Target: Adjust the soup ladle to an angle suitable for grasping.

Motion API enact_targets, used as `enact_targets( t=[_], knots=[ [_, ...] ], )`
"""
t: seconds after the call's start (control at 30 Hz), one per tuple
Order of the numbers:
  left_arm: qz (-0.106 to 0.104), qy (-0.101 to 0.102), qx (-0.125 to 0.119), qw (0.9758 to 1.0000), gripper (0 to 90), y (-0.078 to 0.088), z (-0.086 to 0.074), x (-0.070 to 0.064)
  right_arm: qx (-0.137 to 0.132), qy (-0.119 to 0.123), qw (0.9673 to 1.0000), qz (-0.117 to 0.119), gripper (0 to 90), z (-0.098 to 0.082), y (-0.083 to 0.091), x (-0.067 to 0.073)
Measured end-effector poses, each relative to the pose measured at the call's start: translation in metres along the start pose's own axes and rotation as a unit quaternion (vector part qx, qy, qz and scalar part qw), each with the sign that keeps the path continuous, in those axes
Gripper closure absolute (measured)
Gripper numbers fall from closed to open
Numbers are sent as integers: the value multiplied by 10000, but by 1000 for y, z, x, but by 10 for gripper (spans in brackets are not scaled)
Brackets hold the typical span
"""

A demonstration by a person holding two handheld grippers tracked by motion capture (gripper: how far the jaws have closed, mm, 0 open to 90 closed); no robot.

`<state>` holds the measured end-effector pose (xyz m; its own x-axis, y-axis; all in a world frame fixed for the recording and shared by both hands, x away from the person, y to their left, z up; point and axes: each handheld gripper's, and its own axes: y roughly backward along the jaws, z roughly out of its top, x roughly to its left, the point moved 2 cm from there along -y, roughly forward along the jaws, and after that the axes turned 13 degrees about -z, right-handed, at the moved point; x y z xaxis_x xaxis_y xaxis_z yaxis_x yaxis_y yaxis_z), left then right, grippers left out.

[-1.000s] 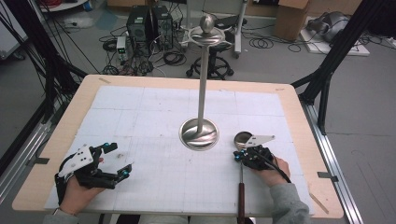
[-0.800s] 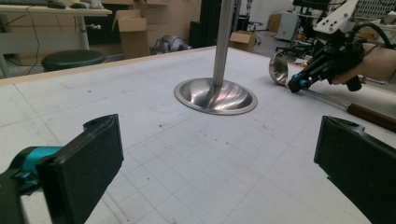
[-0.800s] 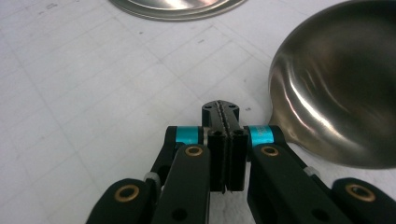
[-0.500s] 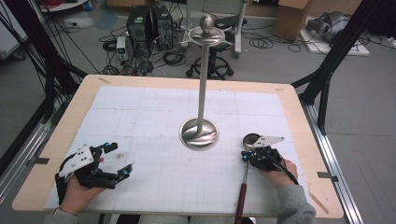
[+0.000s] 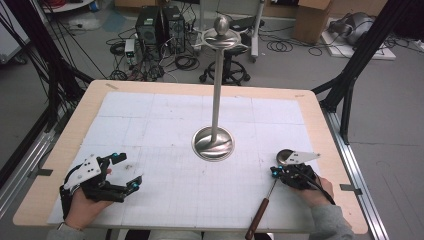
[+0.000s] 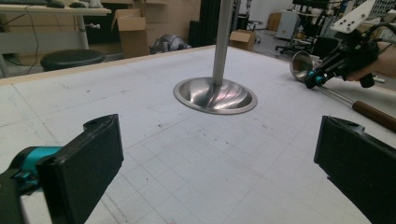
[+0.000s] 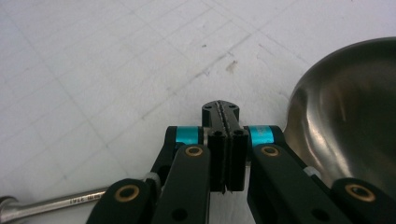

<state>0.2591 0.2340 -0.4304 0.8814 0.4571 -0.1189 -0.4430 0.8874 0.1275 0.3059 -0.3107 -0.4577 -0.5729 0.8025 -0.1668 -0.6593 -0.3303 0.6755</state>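
The ladle (image 5: 265,197) is seen lying flat on the gridded mat (image 5: 165,125) near the right front edge of the table (image 5: 320,120). Its steel bowl points away from the person and its wooden handle points toward them. The right gripper (image 5: 273,171) is held low over the stem, just behind the bowl. In the right gripper view its jaws are pressed together at the tips (image 7: 221,109), with the bowl (image 7: 345,116) just beside them and the stem passing under the linkage. Whether the stem is pinched further back cannot be told. The left gripper (image 5: 127,170) is rested on the mat at the left front with its jaws spread wide and nothing between them (image 6: 219,154). The tall metal stand (image 5: 216,90) stands upright at the middle of the table, well apart from both. The step is judged to be securing the ladle. For a good hold, the jaws should be opened and closed squarely across the thin stem close to the bowl, and the lift should be kept slow so that the heavy handle is not allowed to swing.
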Motion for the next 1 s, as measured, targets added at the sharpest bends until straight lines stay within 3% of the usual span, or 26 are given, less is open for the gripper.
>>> enact_targets(
  t=[0.3, 0.37, 0.43, 0.53, 0.7, 1.0],
  knots=[
    [-1, -4, -8, 10000, 17, -1, 0, 0, 11, 79, 9999, -76, 900, -8, 10, 0],
    [-14, -3, -9, 10000, 17, -1, 0, 0, -166, 99, 9998, -88, 900, -5, 12, 1],
    [-29, -2, 2, 10000, 17, -2, 0, 0, -464, -90, 9988, 84, 900, 1, 20, 4],
    [-17, 3, 16, 10000, 18, -2, 0, 1, -692, -10, 9971, 310, 900, 5, 31, 17],
    [-25, -8, -25, 10000, 18, -3, 1, 0, -708, 322, 9953, 582, 900, -3, 45, 41],
    [-63, -11, 22, 10000, 18, -9, 1, 2, -689, 281, 9924, 978, 900, -32, 68, 54]
  ],
)
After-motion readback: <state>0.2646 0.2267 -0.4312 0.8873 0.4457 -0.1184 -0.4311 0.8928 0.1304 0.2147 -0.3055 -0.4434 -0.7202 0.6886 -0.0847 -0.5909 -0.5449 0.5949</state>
